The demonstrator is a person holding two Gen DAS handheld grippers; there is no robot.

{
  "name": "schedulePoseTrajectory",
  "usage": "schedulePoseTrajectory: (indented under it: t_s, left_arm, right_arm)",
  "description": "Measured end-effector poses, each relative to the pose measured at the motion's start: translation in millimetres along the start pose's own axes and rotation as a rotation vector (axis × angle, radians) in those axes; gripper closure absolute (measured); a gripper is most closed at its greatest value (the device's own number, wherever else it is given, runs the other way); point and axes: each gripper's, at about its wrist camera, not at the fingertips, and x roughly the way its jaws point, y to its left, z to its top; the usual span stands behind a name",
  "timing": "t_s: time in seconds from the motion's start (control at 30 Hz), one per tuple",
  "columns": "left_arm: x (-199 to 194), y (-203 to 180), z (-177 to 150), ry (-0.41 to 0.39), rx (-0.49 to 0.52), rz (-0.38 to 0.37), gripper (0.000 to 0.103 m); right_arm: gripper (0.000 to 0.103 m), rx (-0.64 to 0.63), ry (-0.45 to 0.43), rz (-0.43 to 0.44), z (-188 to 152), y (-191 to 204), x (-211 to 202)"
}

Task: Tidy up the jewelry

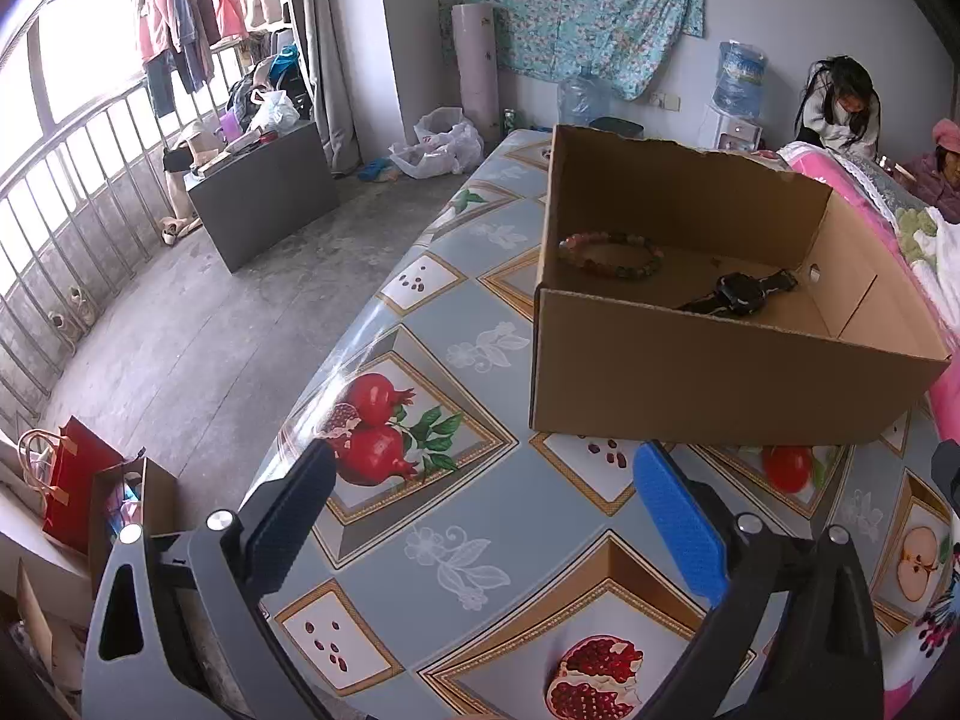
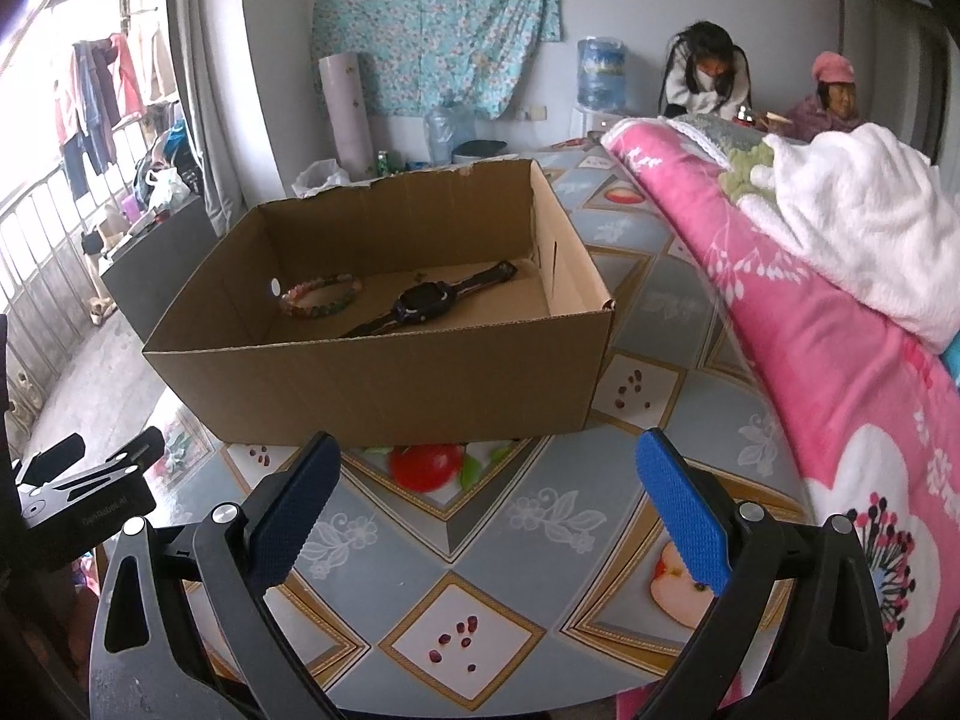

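My left gripper [image 1: 480,516]: jaws spread wide, nothing between them, hovering over the fruit-print tablecloth [image 1: 444,324]. At 9 o'clock, off the table edge: red gift bag [image 1: 75,489] and an open carton on the floor. At 11 o'clock: grey cabinet [image 1: 264,192] piled with clutter, laundry on the balcony rail beyond.

Cardboard box [image 1: 720,384] sits at 1 o'clock, top open, near wall facing me and partly hiding the floor inside. In it: beaded bracelet [image 1: 609,255] against the left wall, black watch [image 1: 741,294] just beside it to the right, apart from it.

My right gripper [image 2: 486,498]: jaws also wide apart, empty. The left gripper's body shows at 9 o'clock. Box at 11–12 o'clock, bracelet left, watch centre, strap running diagonally. Nothing lies on the cloth between my fingers and the box.

At 2–3 o'clock: pink floral quilt [image 2: 840,372] heaped along the table's right side, white blanket [image 2: 858,222] on top. Two people sit behind it at 1 o'clock.
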Motion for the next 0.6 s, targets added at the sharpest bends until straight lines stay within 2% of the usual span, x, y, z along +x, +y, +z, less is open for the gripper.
schedulePoseTrajectory:
  t_s: [0.43,0.6]
  left_arm:
    - [2.4,0.6,0.3,0.005,-0.004,-0.006,0.006]
    - [7.5,-5.2,2.1,0.03,0.006,-0.028,0.006]
  right_arm:
    - [0.008,0.001,0.011,0.008,0.3,3.4,1.7]
    - [0.008,-0.005,0.026,0.023,0.4,1.6,6.8]
